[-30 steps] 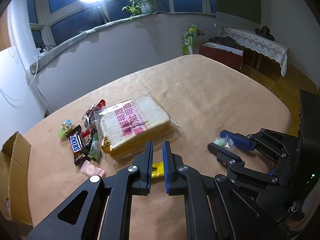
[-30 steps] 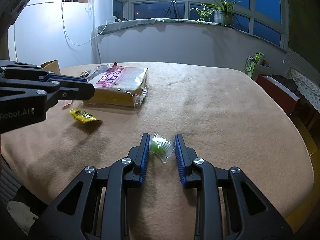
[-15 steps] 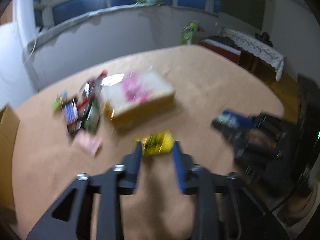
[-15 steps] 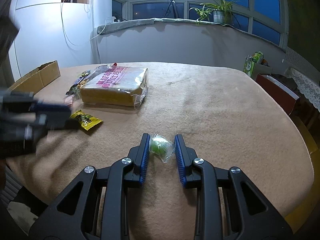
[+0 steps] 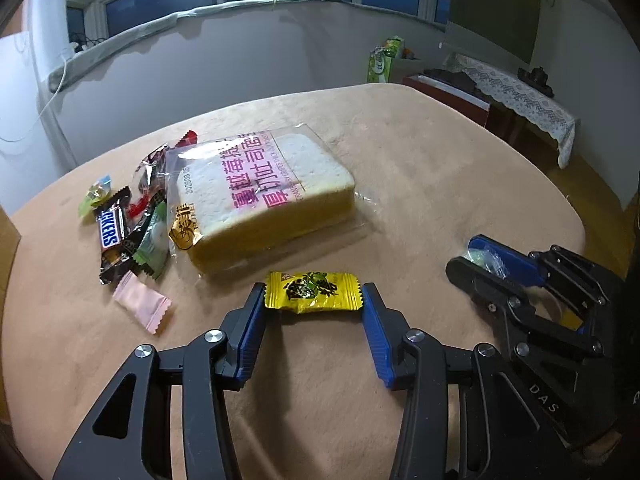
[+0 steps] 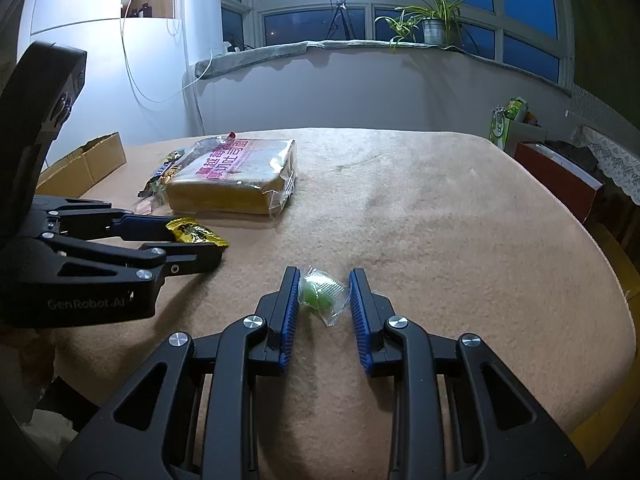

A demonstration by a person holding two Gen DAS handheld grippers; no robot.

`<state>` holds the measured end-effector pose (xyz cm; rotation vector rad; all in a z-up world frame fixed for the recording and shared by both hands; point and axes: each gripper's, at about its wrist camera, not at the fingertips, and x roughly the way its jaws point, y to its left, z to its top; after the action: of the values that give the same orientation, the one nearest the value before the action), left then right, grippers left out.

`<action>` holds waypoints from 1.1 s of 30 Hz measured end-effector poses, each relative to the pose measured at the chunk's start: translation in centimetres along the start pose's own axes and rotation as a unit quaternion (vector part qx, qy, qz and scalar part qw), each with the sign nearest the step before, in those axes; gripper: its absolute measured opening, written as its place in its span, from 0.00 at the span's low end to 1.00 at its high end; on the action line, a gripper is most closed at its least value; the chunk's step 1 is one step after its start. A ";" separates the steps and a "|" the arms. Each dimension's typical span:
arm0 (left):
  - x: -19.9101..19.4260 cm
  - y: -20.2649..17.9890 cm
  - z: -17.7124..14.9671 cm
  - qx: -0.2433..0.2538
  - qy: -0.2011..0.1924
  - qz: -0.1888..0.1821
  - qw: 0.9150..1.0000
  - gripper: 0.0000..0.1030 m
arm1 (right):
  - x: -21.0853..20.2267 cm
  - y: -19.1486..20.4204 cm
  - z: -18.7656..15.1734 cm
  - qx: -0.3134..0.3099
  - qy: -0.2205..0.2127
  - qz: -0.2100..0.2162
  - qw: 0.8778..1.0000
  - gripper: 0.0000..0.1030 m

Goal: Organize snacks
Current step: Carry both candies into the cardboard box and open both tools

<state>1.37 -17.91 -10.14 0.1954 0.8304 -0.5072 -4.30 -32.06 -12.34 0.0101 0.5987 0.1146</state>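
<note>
The left gripper (image 5: pixel 313 307) stood spread around the yellow candy (image 5: pixel 312 291), its wrapper ends touching both pads; the right gripper (image 6: pixel 324 300) was parted beside the green candy (image 6: pixel 321 293); the bread pack (image 5: pixel 264 196) and snack pile (image 5: pixel 128 224) at 11 o'clock lay unsorted; judging so, most sorting remained

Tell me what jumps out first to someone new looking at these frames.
The big bagged loaf of sliced bread with pink lettering dominates mid-table, with a cluster of small candies at its left. Nearer the camera, the left hand-held gripper brackets a yellow candy between open fingers. To the right, the right hand-held gripper straddles a green candy in clear wrap.
</note>
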 end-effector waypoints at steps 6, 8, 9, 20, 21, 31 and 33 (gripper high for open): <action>0.0 0.0 -0.1 0.007 -0.010 -0.003 1.000 0.26 | 0.0 0.1 0.0 0.002 -0.001 0.001 1.000 0.25; -0.1 0.2 -0.1 0.003 -0.014 -0.011 1.000 0.25 | 0.0 0.1 0.0 0.003 -0.002 0.000 1.000 0.25; -0.1 0.2 -0.2 0.004 -0.015 -0.012 1.000 0.25 | 0.0 0.1 0.0 0.004 -0.003 0.000 1.000 0.25; -3.0 1.1 0.2 -0.013 -0.050 -0.018 0.999 0.25 | -1.9 0.6 1.6 -0.008 -0.023 -0.015 1.000 0.25; -3.7 1.4 0.3 -0.016 -0.057 -0.016 0.998 0.25 | -2.2 0.8 1.9 -0.010 -0.025 -0.017 0.999 0.25; -9.6 4.8 0.5 -0.038 -0.115 0.009 0.993 0.25 | -4.7 4.5 5.9 -0.051 -0.059 -0.018 0.997 0.25; -10.9 5.9 0.1 -0.046 -0.127 0.018 0.991 0.25 | -4.9 6.3 7.0 -0.066 -0.066 -0.012 0.996 0.25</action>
<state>-1.73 -8.96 -2.12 0.0593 0.5981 -0.4480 -5.02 -26.14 -3.49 -0.1171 0.4578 0.1295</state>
